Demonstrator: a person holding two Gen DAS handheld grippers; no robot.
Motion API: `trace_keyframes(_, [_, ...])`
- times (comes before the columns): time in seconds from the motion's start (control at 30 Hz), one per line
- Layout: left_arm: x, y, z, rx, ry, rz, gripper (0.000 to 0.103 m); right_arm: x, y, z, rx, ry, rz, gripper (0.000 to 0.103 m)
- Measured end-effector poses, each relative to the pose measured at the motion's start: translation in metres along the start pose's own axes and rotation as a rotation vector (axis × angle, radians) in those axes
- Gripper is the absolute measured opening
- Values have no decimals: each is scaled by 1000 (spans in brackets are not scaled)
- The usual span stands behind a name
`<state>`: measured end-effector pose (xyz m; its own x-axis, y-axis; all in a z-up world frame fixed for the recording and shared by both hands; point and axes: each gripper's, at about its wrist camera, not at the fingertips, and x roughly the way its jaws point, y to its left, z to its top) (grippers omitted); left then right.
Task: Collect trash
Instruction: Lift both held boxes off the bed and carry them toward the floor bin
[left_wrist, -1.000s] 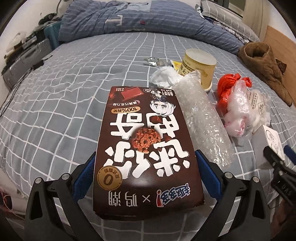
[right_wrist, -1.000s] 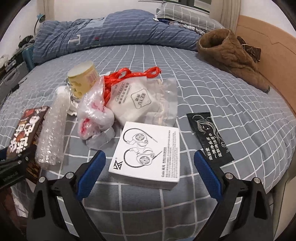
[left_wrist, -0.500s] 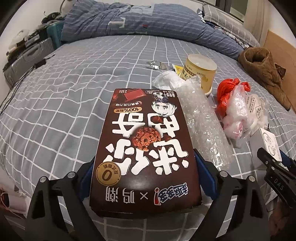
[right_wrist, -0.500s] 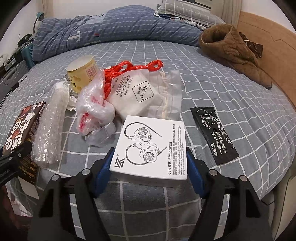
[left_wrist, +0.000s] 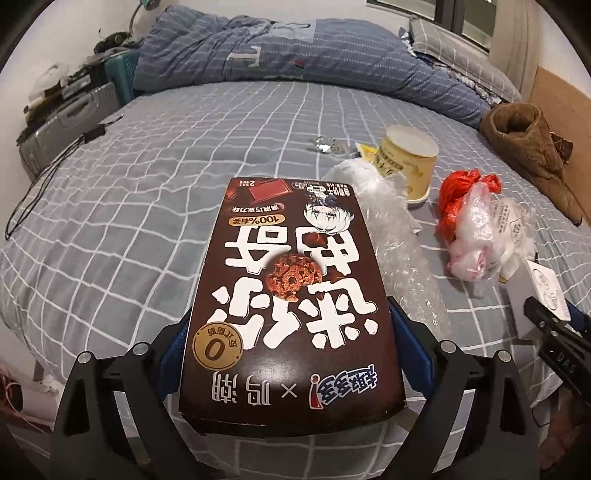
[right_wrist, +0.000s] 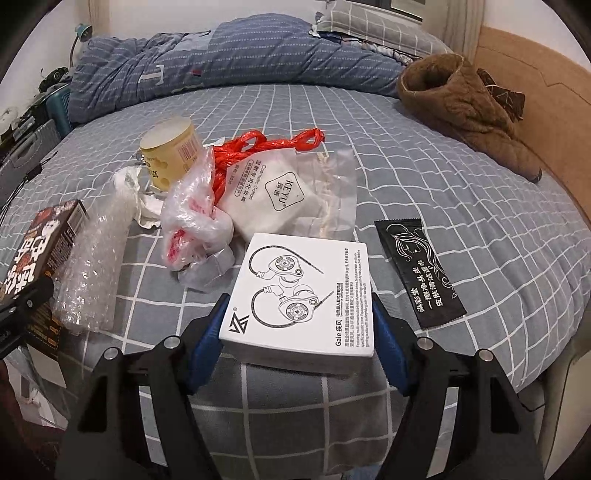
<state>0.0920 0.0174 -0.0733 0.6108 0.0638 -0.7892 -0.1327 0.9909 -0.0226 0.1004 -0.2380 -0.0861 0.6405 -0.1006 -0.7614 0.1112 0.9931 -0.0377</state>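
Note:
A brown cookie box (left_wrist: 291, 258) lies lengthwise on the grey checked bed sheet (left_wrist: 147, 206). My left gripper (left_wrist: 290, 326) is shut on it, blue pads pressed against its two long sides near the front end. In the right wrist view a white earphone box (right_wrist: 299, 288) sits between the pads of my right gripper (right_wrist: 297, 312), which is shut on its sides. The cookie box (right_wrist: 40, 251) also shows at that view's left edge.
Between the two boxes lie a roll of bubble wrap (right_wrist: 92, 266), a yellow cup (right_wrist: 171, 155), a red plastic bag (right_wrist: 258, 147) and clear bags (right_wrist: 192, 221). A black sachet (right_wrist: 417, 269) lies right of the white box. A brown garment (right_wrist: 465, 110) and a blue quilt (left_wrist: 295, 51) lie behind.
My right gripper's jaws have closed in from wide apart onto the white earphone box. My left gripper's pads have drawn in against the brown cookie box.

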Motion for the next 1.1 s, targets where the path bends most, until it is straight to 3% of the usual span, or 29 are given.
trace_keyframes(0.6, [5,1,3,-25,23,40,96,0,6,-4,-20,8,10,69])
trace_keyframes(0.8, [6,6,3,-46,29,22,89,-1,7,-4,-27,6,13,69])
trace_keyframes(1.1, [-3,7,2,-52,16,-10,89,-4,8,-3,-29,1,16,69])
